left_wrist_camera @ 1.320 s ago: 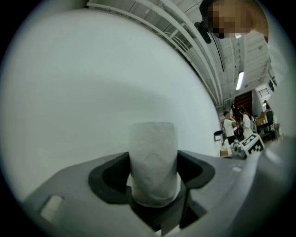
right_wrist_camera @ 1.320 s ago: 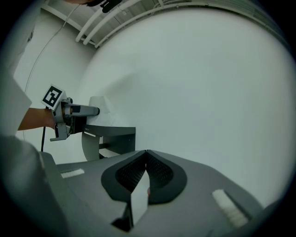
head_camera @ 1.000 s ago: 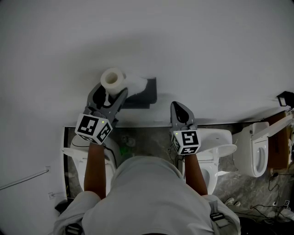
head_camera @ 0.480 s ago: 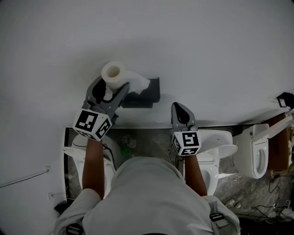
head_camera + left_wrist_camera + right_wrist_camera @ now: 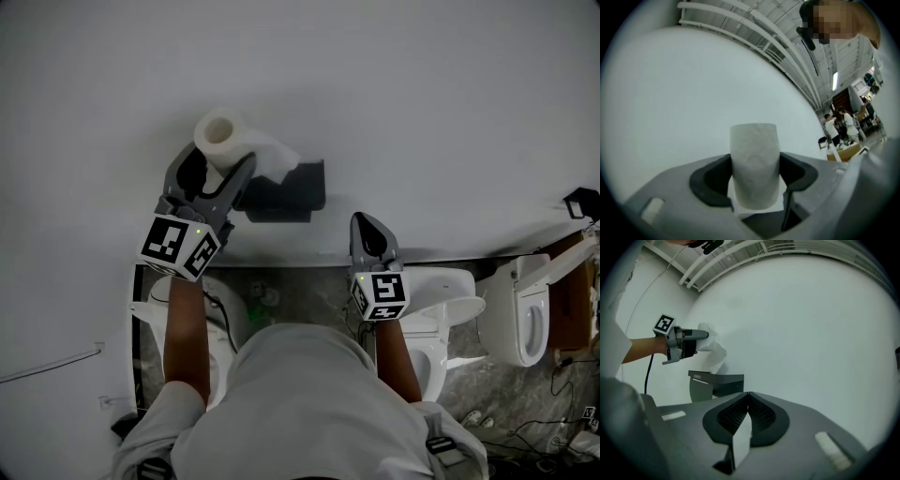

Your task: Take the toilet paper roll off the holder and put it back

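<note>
A white toilet paper roll (image 5: 217,136) is clamped between the fingers of my left gripper (image 5: 217,161), up and to the left of the dark grey wall holder (image 5: 286,192). A loose tail of paper (image 5: 277,155) trails from the roll toward the holder. In the left gripper view the roll (image 5: 753,164) stands upright, pressed by both pads. From the right gripper view I see the holder (image 5: 715,383) empty, with the left gripper (image 5: 701,336) and roll (image 5: 712,348) above it. My right gripper (image 5: 368,225) is shut and empty, right of the holder near the wall.
A plain white wall (image 5: 422,112) fills the upper part of the head view. Below stand white toilets (image 5: 450,300) (image 5: 520,305) on a grey stone floor, and another toilet (image 5: 220,328) under my left arm. Cables lie at the lower right (image 5: 562,427).
My left gripper has risen and shifted slightly left with the roll, away from the holder. The right gripper has stayed where it was.
</note>
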Demonstrator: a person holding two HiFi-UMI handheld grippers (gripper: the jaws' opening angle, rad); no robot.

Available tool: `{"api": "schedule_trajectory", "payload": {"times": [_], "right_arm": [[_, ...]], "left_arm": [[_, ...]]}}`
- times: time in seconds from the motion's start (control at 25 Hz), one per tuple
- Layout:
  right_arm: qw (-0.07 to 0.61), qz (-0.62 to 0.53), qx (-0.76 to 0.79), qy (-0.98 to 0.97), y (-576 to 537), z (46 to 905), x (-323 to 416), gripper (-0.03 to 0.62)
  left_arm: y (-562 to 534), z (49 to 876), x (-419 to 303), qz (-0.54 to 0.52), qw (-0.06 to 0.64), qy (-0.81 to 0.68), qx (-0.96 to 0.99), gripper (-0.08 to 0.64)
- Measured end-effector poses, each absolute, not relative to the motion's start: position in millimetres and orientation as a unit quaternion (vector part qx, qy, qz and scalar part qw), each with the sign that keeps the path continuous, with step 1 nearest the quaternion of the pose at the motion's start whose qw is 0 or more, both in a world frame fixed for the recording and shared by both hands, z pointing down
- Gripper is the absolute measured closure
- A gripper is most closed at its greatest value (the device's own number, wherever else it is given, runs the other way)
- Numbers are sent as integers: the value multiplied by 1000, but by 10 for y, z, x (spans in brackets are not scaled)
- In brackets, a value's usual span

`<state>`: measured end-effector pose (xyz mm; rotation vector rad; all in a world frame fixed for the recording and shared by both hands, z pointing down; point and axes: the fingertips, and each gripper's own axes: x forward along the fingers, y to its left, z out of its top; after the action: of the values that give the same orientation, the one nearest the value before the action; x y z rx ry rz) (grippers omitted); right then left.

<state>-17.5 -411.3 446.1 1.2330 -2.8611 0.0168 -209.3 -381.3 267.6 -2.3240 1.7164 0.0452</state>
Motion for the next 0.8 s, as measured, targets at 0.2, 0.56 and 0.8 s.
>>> {"api": "schedule_trajectory", "payload": {"times": [0.2,0.56,0.8], "right_arm": [[13,7,394,-919,-4088,4470,-197,594],[13,7,399,-917,-4105,4470,-177,594],[7,10,400,-917,-4131,4531,-142,594]], "left_arm": [[-3827,2519,-2119,14,138,591,-795,255],[-3872,2340,-2133,16,146,592,-793,255],[-3905,2314,-2132,18,148,596,-789,253]]}}
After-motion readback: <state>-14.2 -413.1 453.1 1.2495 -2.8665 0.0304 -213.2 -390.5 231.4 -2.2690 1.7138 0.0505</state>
